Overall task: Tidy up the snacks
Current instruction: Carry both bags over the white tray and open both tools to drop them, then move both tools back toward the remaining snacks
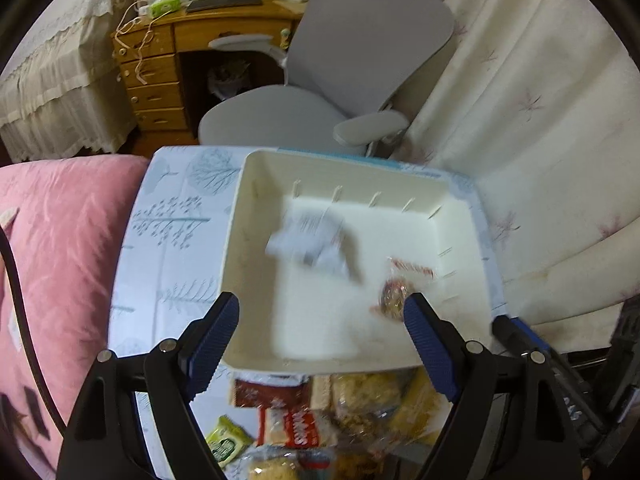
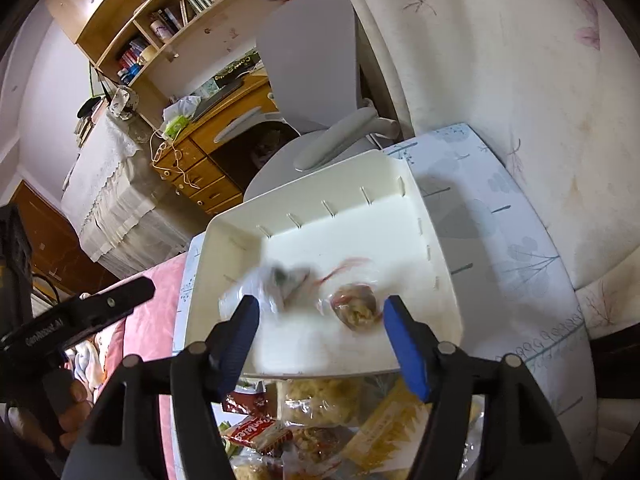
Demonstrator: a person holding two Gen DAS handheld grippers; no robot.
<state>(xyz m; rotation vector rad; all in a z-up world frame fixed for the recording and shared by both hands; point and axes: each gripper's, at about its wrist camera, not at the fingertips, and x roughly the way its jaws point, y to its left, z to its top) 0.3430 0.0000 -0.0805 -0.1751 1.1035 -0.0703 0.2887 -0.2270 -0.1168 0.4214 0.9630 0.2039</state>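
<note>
Two snacks are seen inside the cream tray (image 1: 256, 248), which sits on the leaf-printed counter (image 1: 176, 216): a white wrapped packet (image 1: 308, 240) toward the tray's nine o'clock side and a clear-wrapped round pastry (image 1: 394, 296) with a red-striped twist toward three o'clock. Both are smeared in the picture, so it cannot be settled whether they are resting or in fall. The left gripper (image 1: 322, 322) is held over the tray's near rim with its jaws spread wide and nothing between them; the right gripper (image 2: 320, 326) is likewise parted and empty, the pastry lying just beyond its pads. More snacks are heaped at six o'clock, below the near rim — a red biscuit packet (image 1: 286, 426), a green sachet (image 1: 226, 442) and bags of crumbly yellow pieces (image 1: 368, 394). All are judged light, crinkly and slippery in their film, and the contents brittle. A hold is best taken across a packet's flat middle or on a sealed end — gently, so nothing is crushed.
</note>
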